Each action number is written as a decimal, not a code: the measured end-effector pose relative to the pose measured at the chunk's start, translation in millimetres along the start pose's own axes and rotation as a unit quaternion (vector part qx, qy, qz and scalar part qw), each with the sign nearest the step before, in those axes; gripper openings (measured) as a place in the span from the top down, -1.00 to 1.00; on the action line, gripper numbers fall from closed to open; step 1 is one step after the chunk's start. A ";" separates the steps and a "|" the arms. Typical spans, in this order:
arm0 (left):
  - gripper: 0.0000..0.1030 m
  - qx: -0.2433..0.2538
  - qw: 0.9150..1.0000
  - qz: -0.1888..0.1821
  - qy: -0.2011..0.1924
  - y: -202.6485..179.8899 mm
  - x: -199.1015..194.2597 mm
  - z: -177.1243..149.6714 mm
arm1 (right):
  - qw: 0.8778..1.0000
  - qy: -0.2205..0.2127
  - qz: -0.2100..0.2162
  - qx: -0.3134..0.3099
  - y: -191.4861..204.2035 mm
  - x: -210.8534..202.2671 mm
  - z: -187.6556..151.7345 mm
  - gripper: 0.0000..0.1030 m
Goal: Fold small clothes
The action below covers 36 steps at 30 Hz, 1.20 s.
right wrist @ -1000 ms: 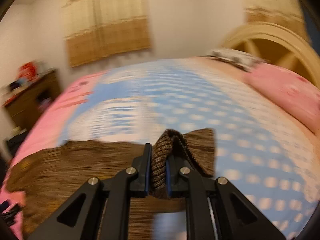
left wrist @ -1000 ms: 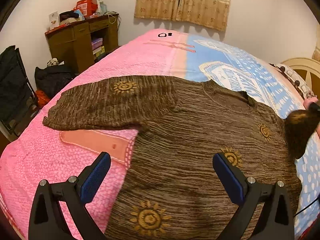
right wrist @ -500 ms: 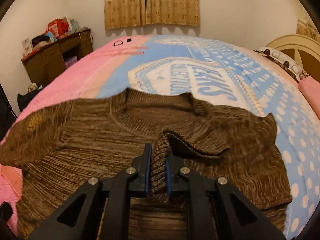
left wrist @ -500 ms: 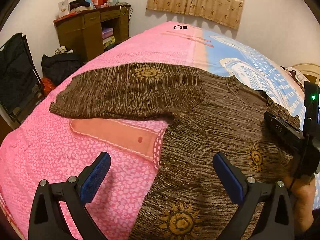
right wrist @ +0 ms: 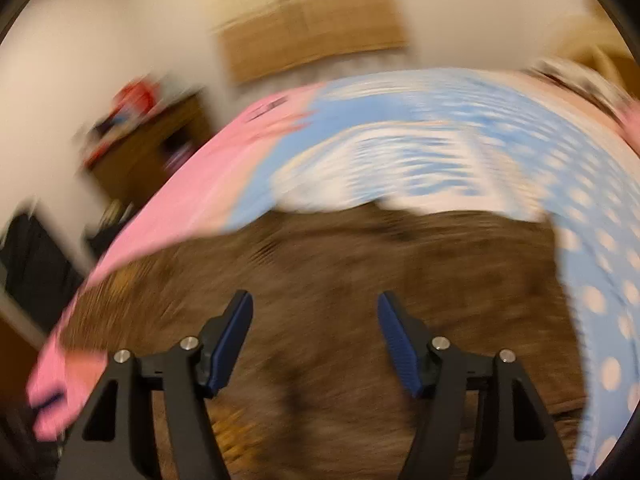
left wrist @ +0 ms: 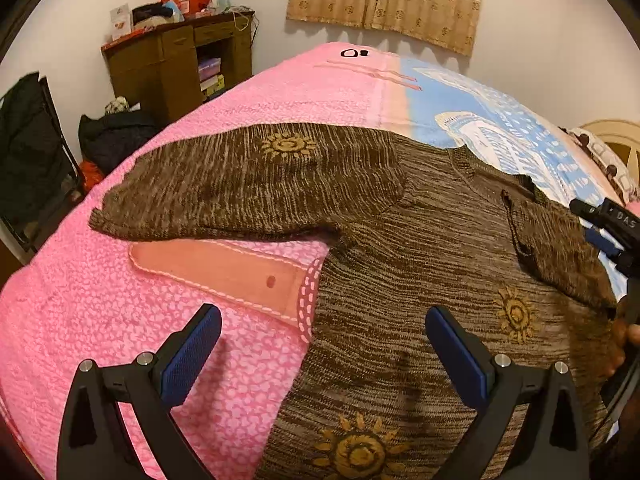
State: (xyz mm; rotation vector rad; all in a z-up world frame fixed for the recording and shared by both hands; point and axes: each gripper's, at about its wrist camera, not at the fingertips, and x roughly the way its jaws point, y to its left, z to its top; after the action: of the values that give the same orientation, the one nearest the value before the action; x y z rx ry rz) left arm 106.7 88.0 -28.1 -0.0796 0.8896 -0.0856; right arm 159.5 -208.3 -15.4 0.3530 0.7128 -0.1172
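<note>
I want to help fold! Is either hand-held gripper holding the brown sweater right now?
No. The left hand-held gripper is open, the right hand-held gripper is opening with nothing between its pads; the sweater lies free.

Right wrist view smeared throughout by motion; sweater (right wrist: 340, 280) pattern and desk (right wrist: 148, 148) contents unreadable; sweater hem (left wrist: 360, 456) cut off by lower edge in left view; right gripper (left wrist: 608, 232) cropped at frame edge, fingers only partly visible.

left tool (left wrist: 320, 356): black frame | blue pads | silver screws

Sweater (left wrist: 400, 240) flat on bedspread (left wrist: 120, 320)
</note>
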 end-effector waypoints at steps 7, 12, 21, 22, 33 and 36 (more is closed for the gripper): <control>-0.98 0.019 1.000 0.005 0.014 -5.8 8.5 -3.1 | 0.996 0.060 0.000 -0.061 33.5 50.5 4.0 -0.36; -0.98 0.018 1.000 0.014 0.007 3.1 9.6 -1.6 | 0.987 0.081 -0.075 -0.121 56.4 81.1 -3.1 0.64; -0.98 0.009 1.000 0.007 0.019 3.1 14.5 -2.1 | 0.996 0.039 -0.022 -0.082 77.4 73.8 9.9 0.77; -0.98 0.017 1.000 0.012 0.015 1.1 12.5 -2.5 | 0.994 0.048 -0.021 -0.091 81.8 81.6 8.3 0.75; -0.98 0.038 0.999 0.009 0.001 -7.4 -4.5 -6.4 | 0.995 -0.012 -0.049 -0.083 43.6 16.7 -1.1 -0.28; -0.98 0.039 0.999 0.010 -0.002 -9.5 -9.4 -8.8 | 0.994 0.004 -0.097 -0.053 -4.4 -0.8 -12.9 -0.27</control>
State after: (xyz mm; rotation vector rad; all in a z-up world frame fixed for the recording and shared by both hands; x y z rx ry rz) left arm 93.5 79.3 -25.4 0.0021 0.8825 -0.1013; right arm 149.9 -207.8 -25.1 0.1828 0.7568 -0.2604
